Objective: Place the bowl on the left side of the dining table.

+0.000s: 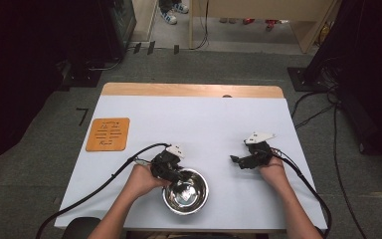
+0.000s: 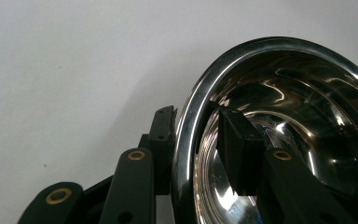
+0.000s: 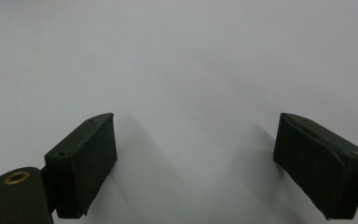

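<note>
left gripper point(image 1: 175, 175) straddling the rim of the steel bowl point(image 1: 186, 192) at the table's point(image 1: 204, 124) near edge, not visibly pinching, right gripper point(image 1: 235, 159) released and idle; risks slipping off the slick, curved rim when lifting.

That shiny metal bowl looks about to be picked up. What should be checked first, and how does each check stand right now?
1. Left tongs straddle the rim of the metal bowl, one jaw outside, one inside: ok.
2. Pads pressing firmly on the rim: cannot tell; a sliver of gap seems to remain at the inner pad.
3. Bowl sits flat on the white table: ok.
4. Bowl empty, nothing to spill: ok.
5. Right tongs open, holding nothing, apart from the bowl: ok.
6. Orange mat well away from the bowl: ok.
</note>
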The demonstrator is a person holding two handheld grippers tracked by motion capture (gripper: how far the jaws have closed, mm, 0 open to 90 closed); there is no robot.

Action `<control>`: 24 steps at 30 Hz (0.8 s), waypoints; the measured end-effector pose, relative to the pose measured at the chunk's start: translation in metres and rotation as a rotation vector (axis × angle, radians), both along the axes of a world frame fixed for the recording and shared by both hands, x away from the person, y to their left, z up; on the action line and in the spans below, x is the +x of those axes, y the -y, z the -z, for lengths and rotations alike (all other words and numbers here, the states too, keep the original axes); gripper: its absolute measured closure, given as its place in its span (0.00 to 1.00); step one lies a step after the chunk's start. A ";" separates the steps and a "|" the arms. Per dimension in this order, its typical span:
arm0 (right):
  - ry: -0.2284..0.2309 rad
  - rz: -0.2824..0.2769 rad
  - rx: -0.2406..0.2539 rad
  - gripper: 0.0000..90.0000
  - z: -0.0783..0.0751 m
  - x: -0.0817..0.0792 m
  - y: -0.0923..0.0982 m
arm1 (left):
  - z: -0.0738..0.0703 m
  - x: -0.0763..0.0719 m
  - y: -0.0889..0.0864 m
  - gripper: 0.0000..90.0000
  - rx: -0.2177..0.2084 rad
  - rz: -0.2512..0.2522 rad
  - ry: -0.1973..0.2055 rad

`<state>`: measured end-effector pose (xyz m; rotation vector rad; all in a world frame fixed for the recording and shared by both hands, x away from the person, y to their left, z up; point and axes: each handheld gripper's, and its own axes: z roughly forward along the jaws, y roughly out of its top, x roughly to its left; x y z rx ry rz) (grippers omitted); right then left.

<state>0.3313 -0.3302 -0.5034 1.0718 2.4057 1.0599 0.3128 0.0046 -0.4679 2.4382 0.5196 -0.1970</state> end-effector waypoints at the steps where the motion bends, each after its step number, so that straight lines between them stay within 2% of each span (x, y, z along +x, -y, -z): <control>1: 0.000 0.000 0.000 0.14 0.000 0.000 0.000 | 0.000 0.000 0.000 0.76 0.002 0.000 -0.001; 7: 0.000 0.000 0.000 0.14 0.000 0.000 0.000 | -0.002 0.001 -0.001 0.80 0.015 0.009 -0.009; 12: 0.000 0.000 0.000 0.14 0.000 0.000 0.000 | -0.005 0.001 -0.003 0.84 0.009 0.013 -0.028; 21: 0.000 0.000 0.000 0.14 0.000 0.000 0.000 | -0.010 0.003 -0.007 0.92 -0.029 0.022 -0.089; 24: 0.000 -0.001 -0.001 0.14 0.000 0.000 0.000 | -0.012 0.004 -0.007 0.93 -0.044 0.016 -0.122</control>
